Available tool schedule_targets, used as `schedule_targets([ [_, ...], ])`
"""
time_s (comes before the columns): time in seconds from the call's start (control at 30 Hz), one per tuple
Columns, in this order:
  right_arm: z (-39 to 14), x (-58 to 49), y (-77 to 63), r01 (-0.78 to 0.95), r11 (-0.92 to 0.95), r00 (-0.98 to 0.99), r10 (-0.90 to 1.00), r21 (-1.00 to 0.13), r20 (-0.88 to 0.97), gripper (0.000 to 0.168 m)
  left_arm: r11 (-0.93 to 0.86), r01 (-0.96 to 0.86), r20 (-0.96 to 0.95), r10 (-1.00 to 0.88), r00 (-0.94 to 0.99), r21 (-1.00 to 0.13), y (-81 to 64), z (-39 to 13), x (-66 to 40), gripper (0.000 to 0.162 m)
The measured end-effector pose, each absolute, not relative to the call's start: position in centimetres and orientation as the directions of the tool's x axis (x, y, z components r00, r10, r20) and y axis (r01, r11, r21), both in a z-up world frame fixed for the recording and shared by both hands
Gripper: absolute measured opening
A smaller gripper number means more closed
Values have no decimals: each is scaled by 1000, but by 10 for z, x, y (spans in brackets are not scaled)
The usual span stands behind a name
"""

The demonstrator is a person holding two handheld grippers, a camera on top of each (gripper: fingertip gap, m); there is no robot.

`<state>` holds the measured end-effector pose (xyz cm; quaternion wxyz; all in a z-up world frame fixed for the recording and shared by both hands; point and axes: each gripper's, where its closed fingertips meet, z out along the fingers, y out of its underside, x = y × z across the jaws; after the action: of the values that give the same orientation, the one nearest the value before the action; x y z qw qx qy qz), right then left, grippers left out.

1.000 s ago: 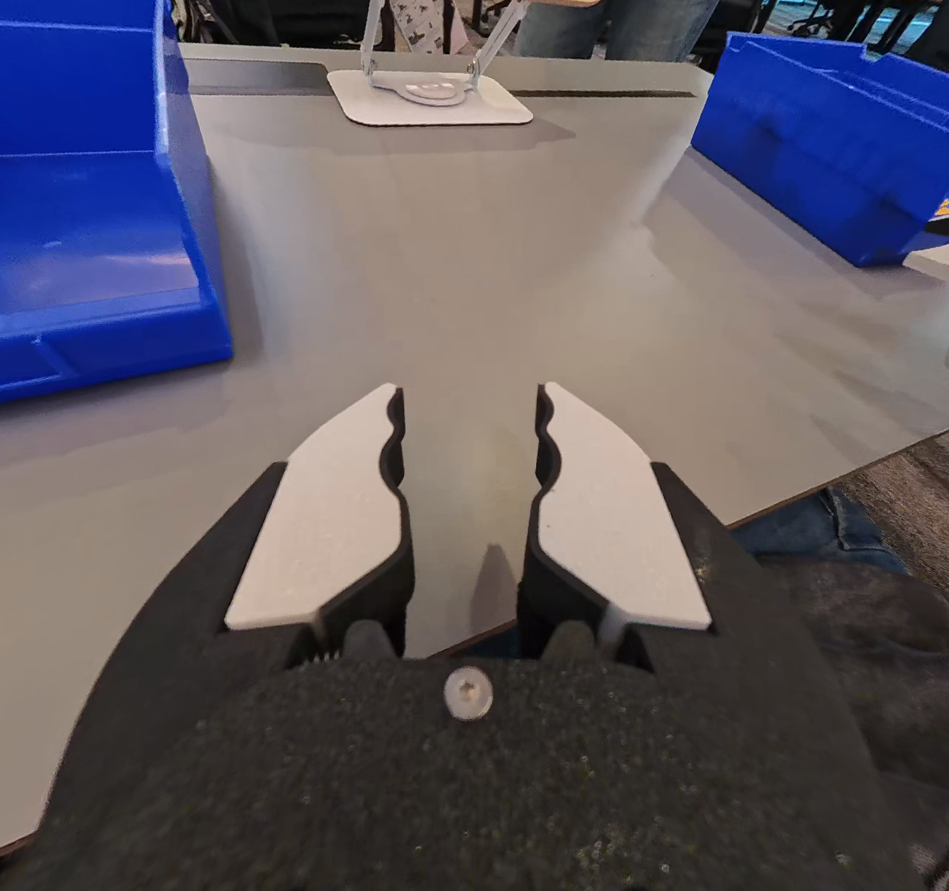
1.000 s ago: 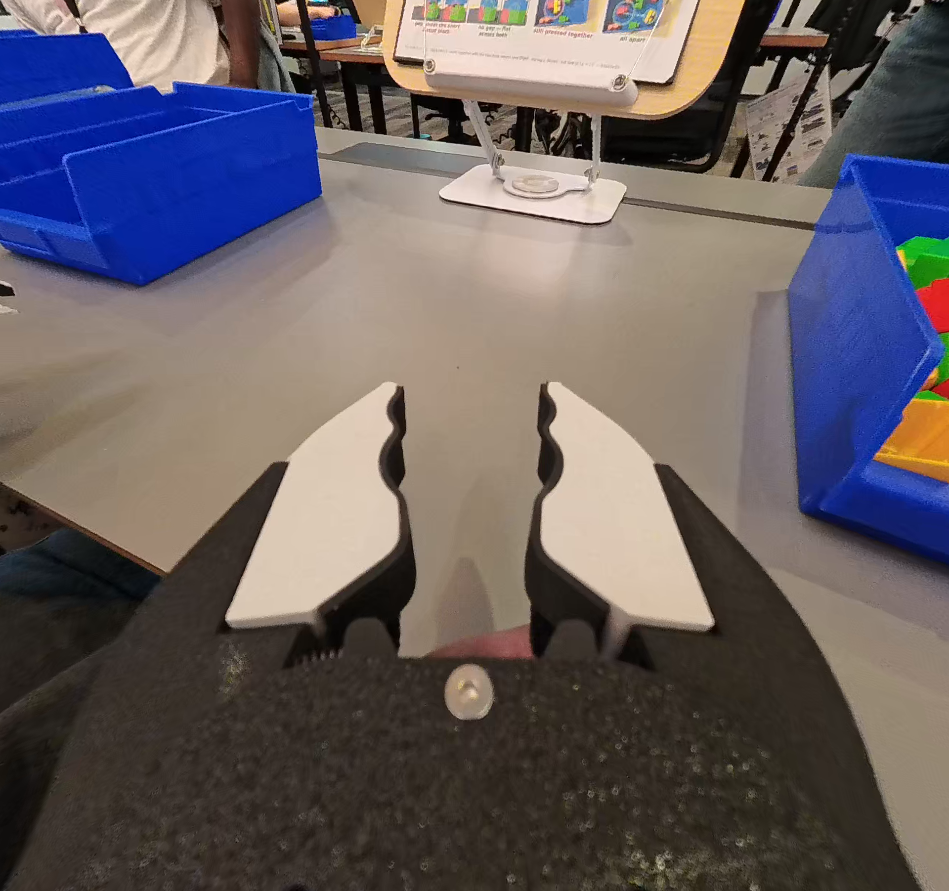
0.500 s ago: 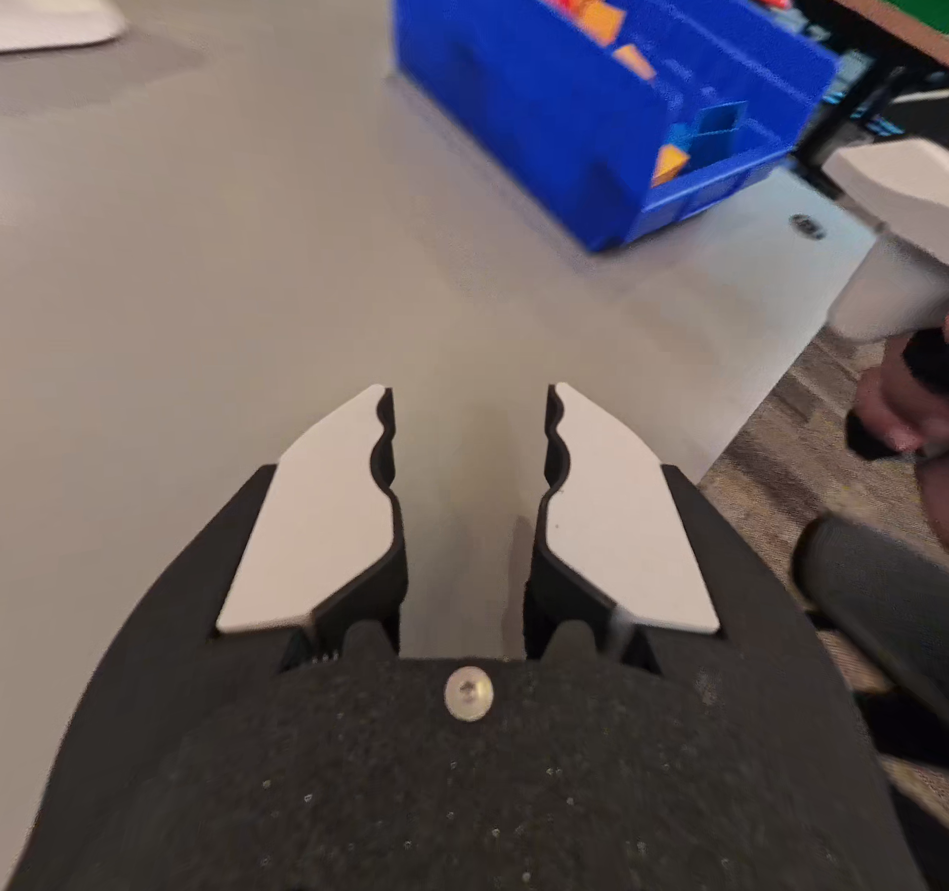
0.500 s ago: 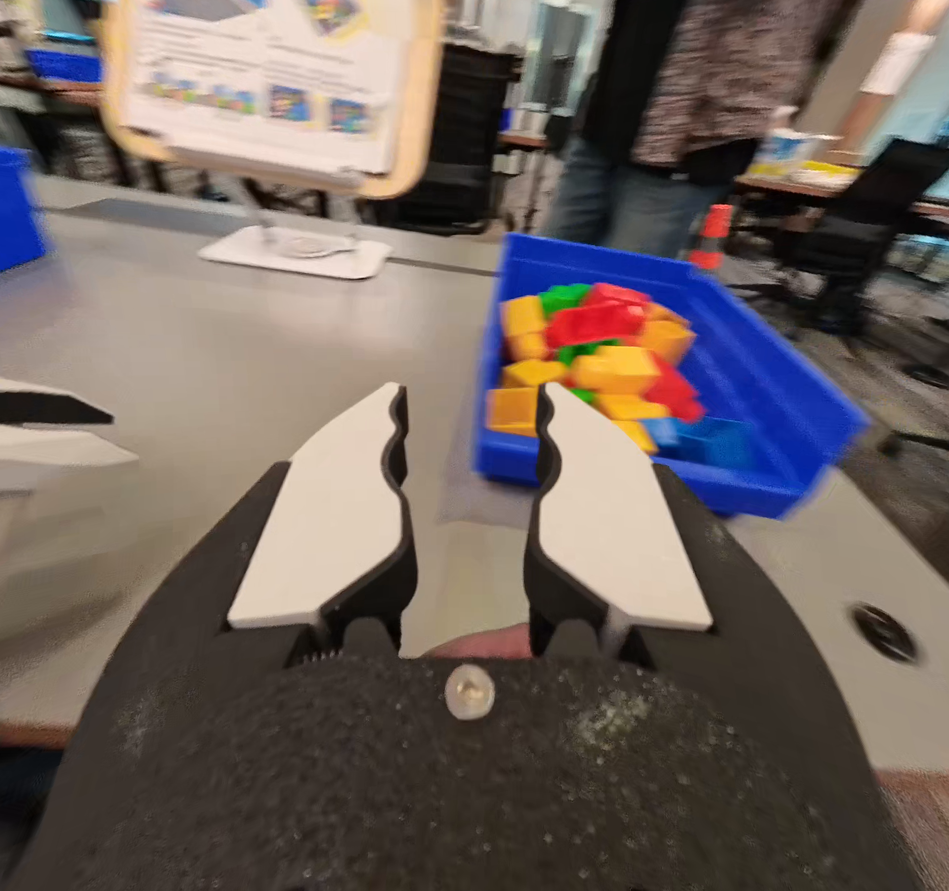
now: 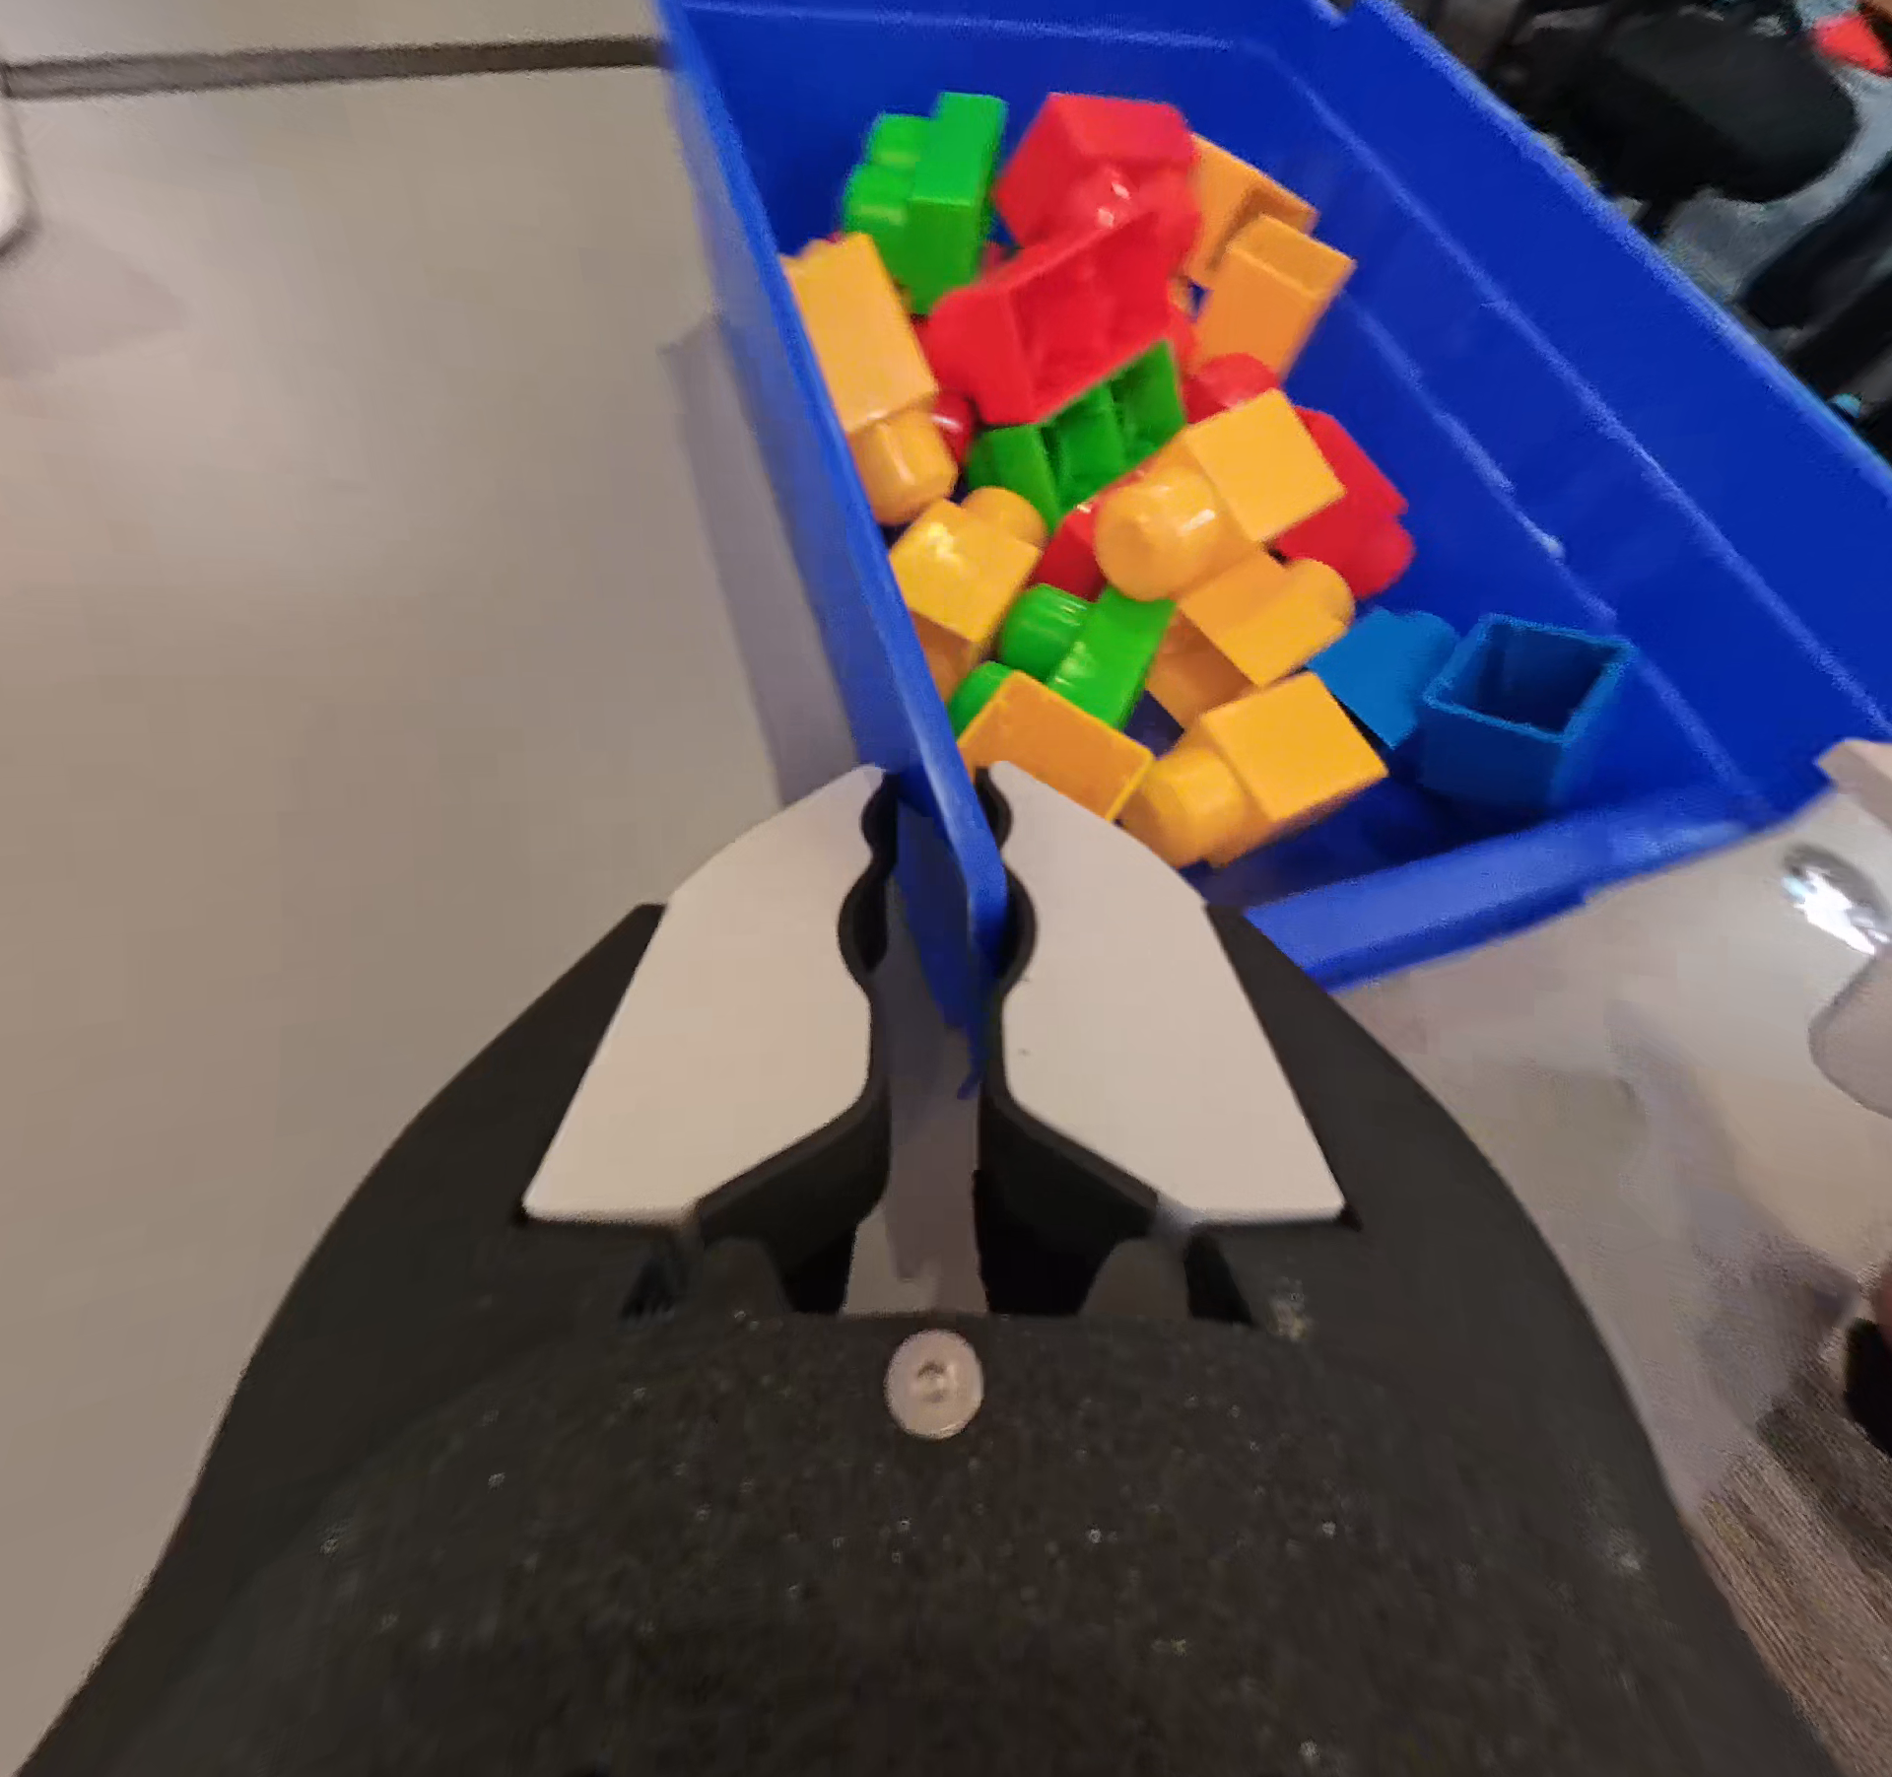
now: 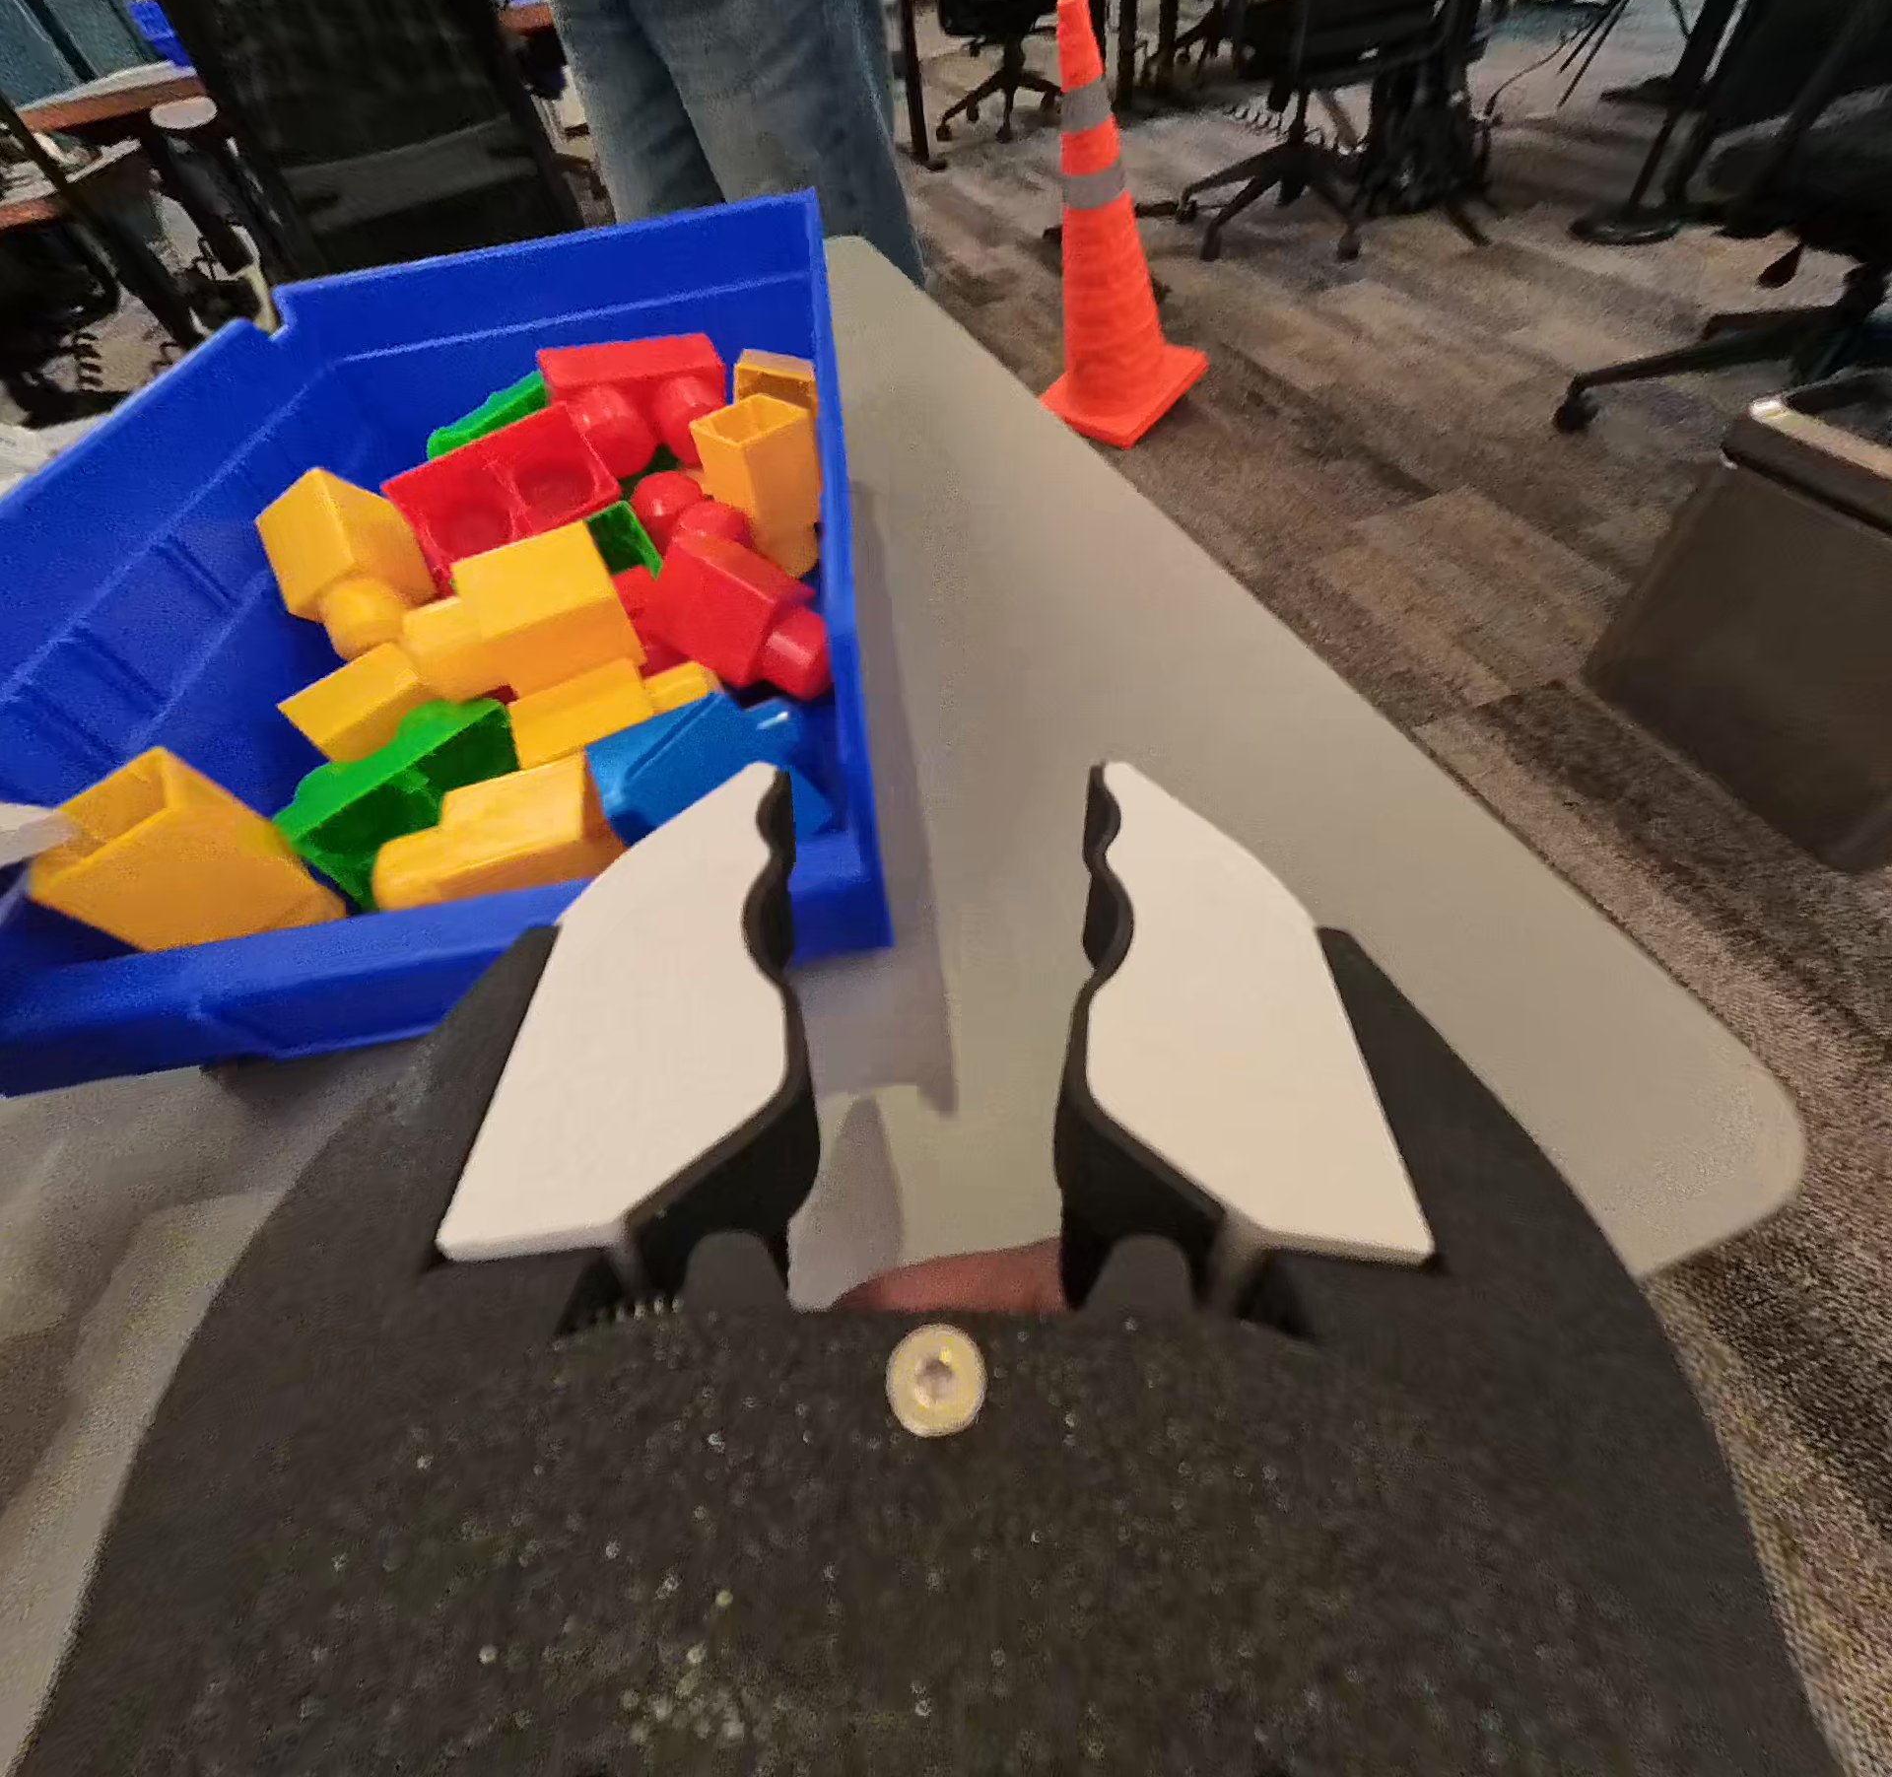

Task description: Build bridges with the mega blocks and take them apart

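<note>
Left wrist view alone shows jaws pinching the bin [image 5: 927, 868] wall.

we see a grey table [image 5: 307, 601] with a smooth, matte top, and a dark seam runs across it at the far side in the left wrist view. a blue bin [image 5: 1597, 376] sits directly on it, close to the table's rounded near corner [image 6: 1689, 1144], its long wall casting a soft shadow onto the grey surface. in the right wrist view the same bin [image 6: 123, 601] stands on the table's left part, with a bare grey strip [image 6: 1075, 653] between its side wall and the table edge. beyond that edge lies patterned carpet floor [image 6: 1433, 417], and an orange traffic cone [image 6: 1101, 264] stands on it.
</note>
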<state>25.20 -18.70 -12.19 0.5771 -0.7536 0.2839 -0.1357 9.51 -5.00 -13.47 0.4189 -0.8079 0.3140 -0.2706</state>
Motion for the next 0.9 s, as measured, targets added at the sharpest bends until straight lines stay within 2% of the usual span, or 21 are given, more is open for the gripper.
schedule_targets([
  [0.17, -118, 228, -165, -245, -188, 829, -549, -951, -105, 46, -473, -222, 197, -684, 702, -853, -42, -133, 62, 5],
  [0.27, -115, 204, -153, -293, -193, 846, -509, -937, -160, 5, -455, -212, 187, -685, 704, -865, -48, -131, 44, 5],
  [0.37, -111, 171, -144, -294, -194, 838, -523, -936, -155, 2, -417, -213, 140, -670, 729, -883, -46, -121, 10, 4],
  [0.63, -76, 33, -80, -219, -176, 925, -350, -960, -147, 2, -359, -185, 49, -555, 831, -915, -17, -93, -142, 3],
  [0.9, -106, -78, -19, -186, -279, 977, -152, -942, -148, 3, -418, -155, 26, -396, 918, -895, 8, -115, -266, 3],
])
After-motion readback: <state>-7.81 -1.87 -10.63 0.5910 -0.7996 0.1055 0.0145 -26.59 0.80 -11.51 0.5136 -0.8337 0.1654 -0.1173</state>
